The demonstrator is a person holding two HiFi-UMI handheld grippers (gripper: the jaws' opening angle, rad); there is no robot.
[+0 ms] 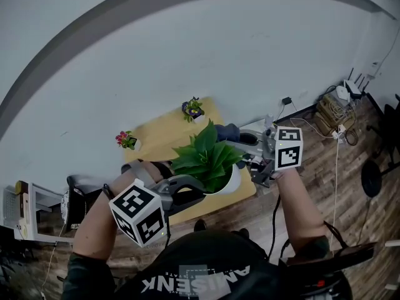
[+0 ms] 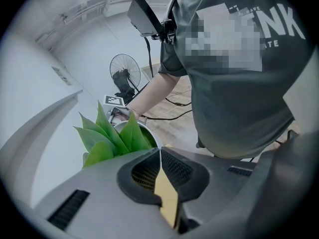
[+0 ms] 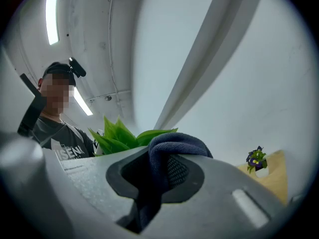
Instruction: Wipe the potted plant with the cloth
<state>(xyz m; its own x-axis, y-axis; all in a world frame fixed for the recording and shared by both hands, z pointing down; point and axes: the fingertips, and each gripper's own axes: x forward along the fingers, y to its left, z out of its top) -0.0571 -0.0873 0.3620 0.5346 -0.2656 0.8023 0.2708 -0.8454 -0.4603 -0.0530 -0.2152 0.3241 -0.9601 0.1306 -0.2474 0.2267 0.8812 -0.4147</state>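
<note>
The potted plant (image 1: 206,155), broad green leaves in a white pot (image 1: 232,183), stands on the front part of a yellow table (image 1: 156,136). My right gripper (image 1: 240,137) is at the plant's right, level with the leaf tops, and shut on a dark blue cloth (image 1: 228,132). In the right gripper view the cloth (image 3: 174,146) bulges out between the jaws, with the leaves (image 3: 119,136) just behind. My left gripper (image 1: 200,194) sits at the pot's front left. Its jaws (image 2: 159,152) meet with nothing seen between them, and the leaves (image 2: 112,136) lie beyond.
Two small flower pots stand on the table's far side, one purple (image 1: 192,109) and one pink (image 1: 127,140). Cables and boxes (image 1: 331,111) lie on the wooden floor at the right. A fan (image 2: 124,73) stands by the white wall, and a low shelf (image 1: 31,211) is at the left.
</note>
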